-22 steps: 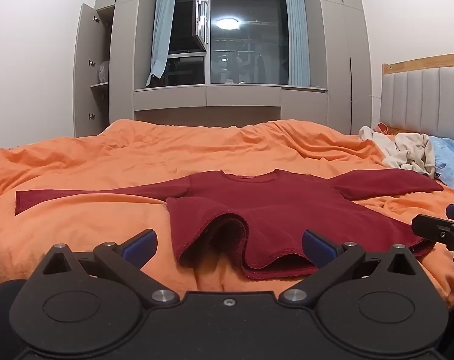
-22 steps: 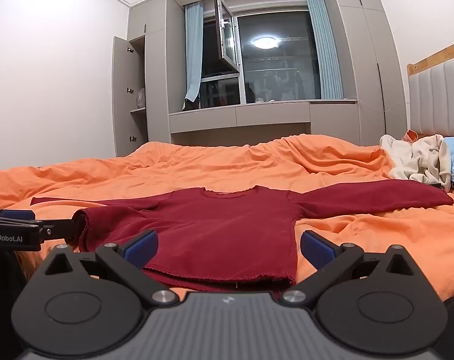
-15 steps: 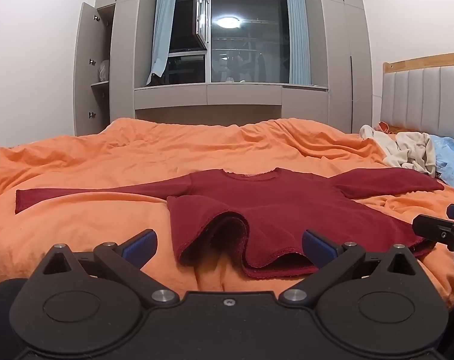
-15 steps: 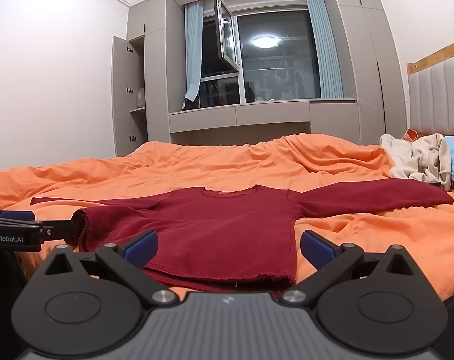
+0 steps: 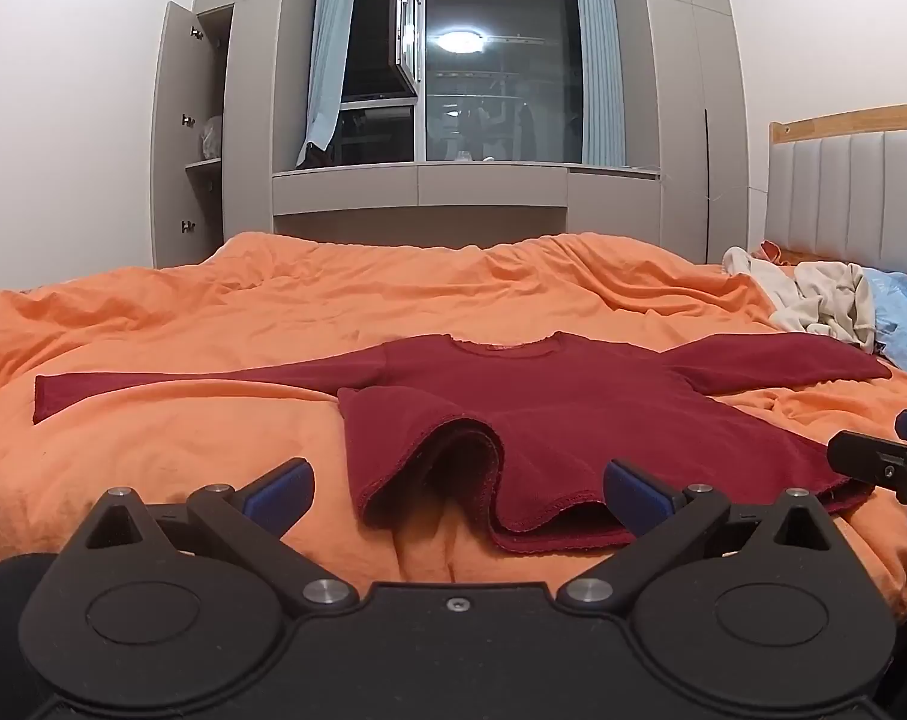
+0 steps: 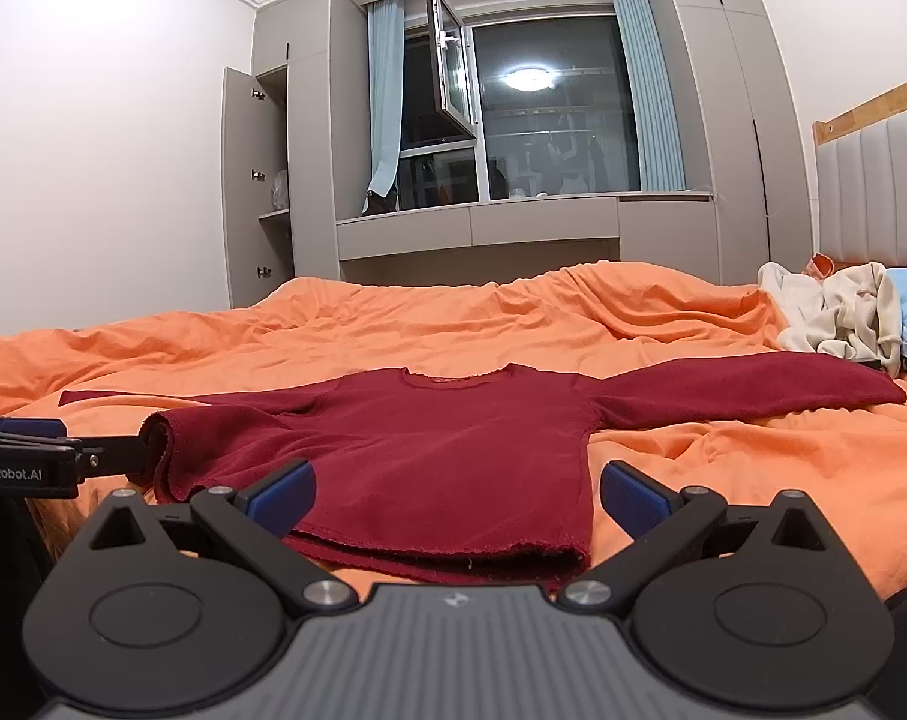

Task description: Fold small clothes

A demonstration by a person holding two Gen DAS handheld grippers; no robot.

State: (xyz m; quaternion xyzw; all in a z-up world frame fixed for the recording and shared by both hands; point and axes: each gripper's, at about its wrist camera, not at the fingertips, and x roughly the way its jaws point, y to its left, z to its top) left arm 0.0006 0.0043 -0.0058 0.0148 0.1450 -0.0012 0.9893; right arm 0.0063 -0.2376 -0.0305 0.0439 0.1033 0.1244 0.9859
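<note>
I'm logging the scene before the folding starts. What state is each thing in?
Red shirt: spread on the duvet, sleeves out, near hem corner lifted and rumpled.
Left tool: open, nothing held.
Right tool: open, nothing held.
Duvet: wrinkled.
Clothes pile: crumpled, unfolded.
Window: one pane swung open.
Cupboard door: open.
</note>
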